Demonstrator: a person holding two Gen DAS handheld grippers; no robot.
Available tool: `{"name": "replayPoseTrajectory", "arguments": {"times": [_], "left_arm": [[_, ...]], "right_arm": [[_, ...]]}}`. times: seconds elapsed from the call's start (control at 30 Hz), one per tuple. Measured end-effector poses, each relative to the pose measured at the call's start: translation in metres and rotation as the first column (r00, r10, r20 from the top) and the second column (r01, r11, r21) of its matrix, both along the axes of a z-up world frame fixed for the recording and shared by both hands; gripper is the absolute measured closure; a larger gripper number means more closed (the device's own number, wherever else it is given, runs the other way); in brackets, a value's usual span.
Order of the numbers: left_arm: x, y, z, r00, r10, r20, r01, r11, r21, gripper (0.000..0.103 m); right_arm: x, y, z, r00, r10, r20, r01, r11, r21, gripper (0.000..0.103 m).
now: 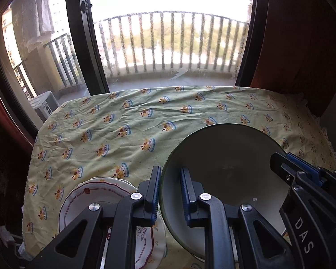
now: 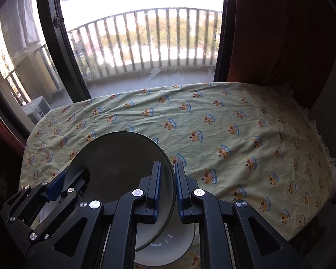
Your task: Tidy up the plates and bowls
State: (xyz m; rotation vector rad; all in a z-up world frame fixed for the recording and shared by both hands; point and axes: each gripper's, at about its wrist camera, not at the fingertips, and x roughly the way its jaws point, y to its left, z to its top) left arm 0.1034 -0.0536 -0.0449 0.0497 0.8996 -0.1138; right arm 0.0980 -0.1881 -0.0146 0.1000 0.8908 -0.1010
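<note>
A grey-green bowl (image 1: 221, 168) is held above the table between both grippers. My left gripper (image 1: 169, 192) straddles its left rim, one finger outside and one inside, with a small gap at the rim. My right gripper (image 2: 168, 190) is shut on the bowl's (image 2: 121, 163) right rim. The right gripper's blue-padded fingers (image 1: 302, 168) show at the bowl's far side in the left wrist view. A white plate with a red scalloped edge (image 1: 94, 192) lies under my left gripper. Another white bowl or plate (image 2: 174, 246) sits beneath the held bowl.
The table is covered by a pale green cloth with crown prints (image 1: 145, 121) (image 2: 235, 134). A large window with a dark frame (image 1: 82, 44) stands behind the table's far edge. A red curtain (image 2: 280, 33) hangs at the right.
</note>
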Motion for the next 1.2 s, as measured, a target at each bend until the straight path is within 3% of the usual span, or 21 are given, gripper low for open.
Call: {"name": "replayPoseTrajectory", "arguments": {"times": [0.63, 1.2], "left_arm": [[-0.026, -0.018, -0.050, 0.993, -0.073, -0.091, 0.076, 0.997, 0.029, 0.088], [-0.011, -0.019, -0.066, 0.991, -0.052, -0.122, 0.057, 0.998, 0.038, 0.087]], "right_arm": [[-0.033, -0.018, -0.052, 0.994, -0.046, -0.102, 0.046, 0.999, 0.000, 0.087], [-0.015, -0.016, -0.070, 0.991, -0.026, -0.134, 0.026, 1.000, -0.002, 0.087]]}}
